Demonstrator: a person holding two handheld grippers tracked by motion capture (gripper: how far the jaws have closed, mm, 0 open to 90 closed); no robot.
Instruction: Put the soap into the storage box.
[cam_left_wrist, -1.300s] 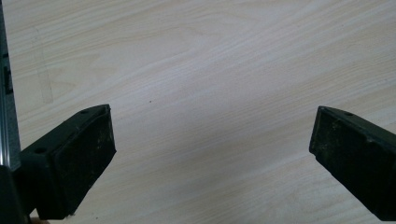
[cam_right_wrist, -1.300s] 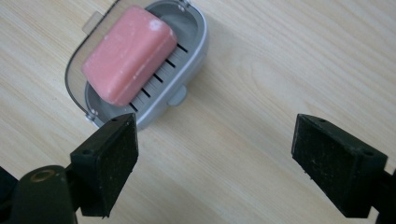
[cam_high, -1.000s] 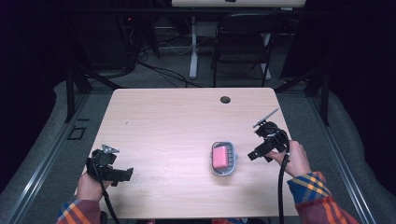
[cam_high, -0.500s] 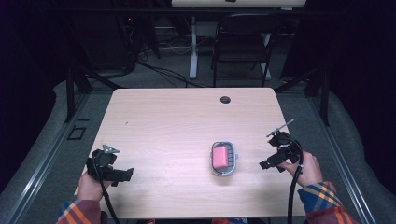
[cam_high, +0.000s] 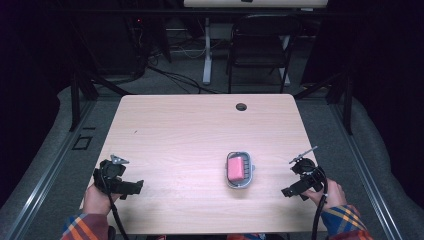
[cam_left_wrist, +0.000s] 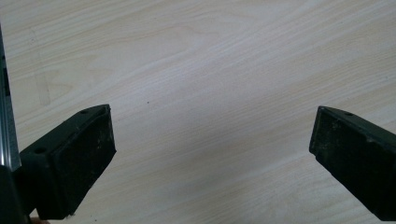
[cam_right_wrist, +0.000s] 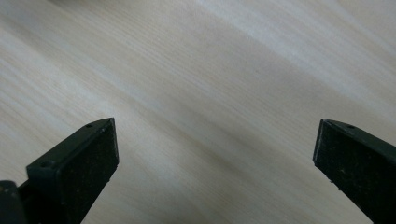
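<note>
From my left, I have the left gripper (cam_high: 131, 186) low over the near-left part of the table (cam_high: 200, 130), its jaws spread wide with nothing between them; in the left gripper view I see bare wood grain between the two black pads (cam_left_wrist: 86, 158). Moving right, the thing I care about sits near the middle of the table's near half and somewhat right of centre: a small grey tray (cam_high: 240, 170) with a pink block (cam_high: 236, 168) lying inside it, flat on the wood. Its long axis runs roughly away from me, near edge to far edge, so its short sides face the front and back and its long sides face the two grippers. Further right, my right gripper (cam_high: 292, 191) is near the table's right edge, and its jaws have just been opening; they stand fully apart with nothing between them, and the right gripper view gives me plain tabletop between the pads (cam_right_wrist: 93, 154). The relation that matters: the tray lies to the left of the right gripper and clearly nearer to it than to the left one, which is well apart. I judge the right hand is the natural one for any further reach, closing across the tray's narrow width.
</note>
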